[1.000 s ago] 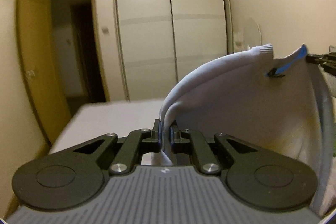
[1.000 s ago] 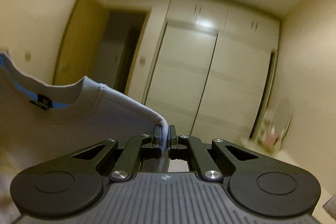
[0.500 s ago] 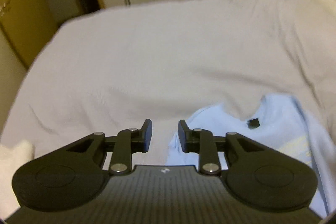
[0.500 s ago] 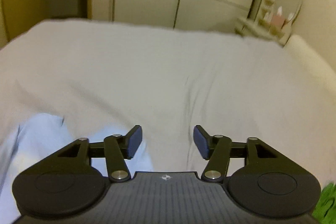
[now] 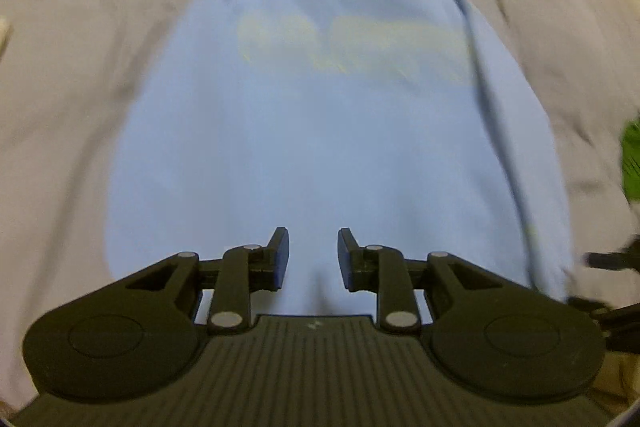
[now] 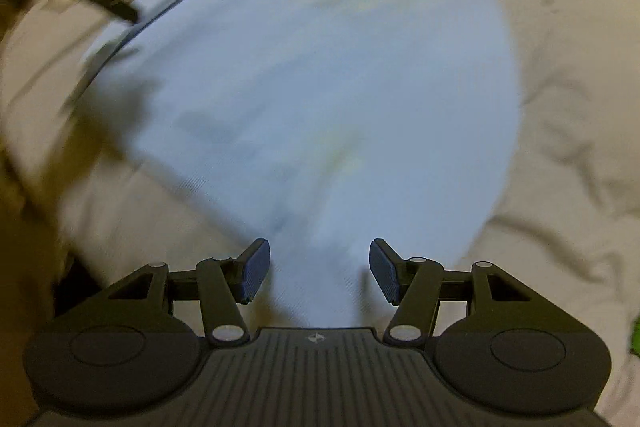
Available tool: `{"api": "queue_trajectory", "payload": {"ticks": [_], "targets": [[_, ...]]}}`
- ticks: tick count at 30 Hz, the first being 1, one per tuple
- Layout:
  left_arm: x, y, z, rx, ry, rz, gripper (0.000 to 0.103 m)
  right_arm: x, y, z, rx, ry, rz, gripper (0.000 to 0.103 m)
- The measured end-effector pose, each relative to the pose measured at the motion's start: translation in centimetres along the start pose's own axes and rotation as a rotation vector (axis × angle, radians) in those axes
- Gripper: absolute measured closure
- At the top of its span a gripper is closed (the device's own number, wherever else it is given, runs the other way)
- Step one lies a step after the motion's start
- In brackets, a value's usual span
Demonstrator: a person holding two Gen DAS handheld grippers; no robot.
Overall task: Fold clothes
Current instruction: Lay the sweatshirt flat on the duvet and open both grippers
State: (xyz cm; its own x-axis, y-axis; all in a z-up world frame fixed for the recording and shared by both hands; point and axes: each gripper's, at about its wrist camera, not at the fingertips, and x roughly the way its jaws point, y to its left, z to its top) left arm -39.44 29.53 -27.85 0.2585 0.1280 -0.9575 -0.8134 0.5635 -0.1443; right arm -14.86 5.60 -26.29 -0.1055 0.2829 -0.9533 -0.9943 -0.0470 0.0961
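One shirt now down, released.

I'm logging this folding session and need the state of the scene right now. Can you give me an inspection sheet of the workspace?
Surface: bed sheet, pale grey, wrinkled, mostly on the right side.
Job's things: light blue shirt spread on the sheet, faint yellow print showing; a fold runs along its right edge.
Clutter: green item at the right edge, too cropped to identify.
Grippers: left gripper open over the shirt's near edge; right gripper open, likewise, holding nothing.
Cables: nothing seen.
Surroundings: nothing seen beyond the bed; both views are motion-blurred.
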Motion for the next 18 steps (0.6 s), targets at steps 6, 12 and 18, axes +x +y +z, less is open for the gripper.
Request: {"api": "queue_trajectory", "payload": {"ticks": [6, 12, 18], "targets": [[-0.1, -4.4, -3.4, -0.021, 0.02, -0.003, 0.081, 3.3, 2.7, -2.6, -0.25, -0.033, -0.111, 0.062], [-2.9, -5.5, -4.6, -0.045, -0.063, 0.028, 0.081, -3.1, -5.3, -2.8, 0.175, -0.21, 0.02, 0.098], [-5.1, -5.5, -4.5, -0.083, -0.12, 0.06, 0.081, -10.6, -18.2, -7.7, 0.789, -0.338, -0.146, 0.094]]}}
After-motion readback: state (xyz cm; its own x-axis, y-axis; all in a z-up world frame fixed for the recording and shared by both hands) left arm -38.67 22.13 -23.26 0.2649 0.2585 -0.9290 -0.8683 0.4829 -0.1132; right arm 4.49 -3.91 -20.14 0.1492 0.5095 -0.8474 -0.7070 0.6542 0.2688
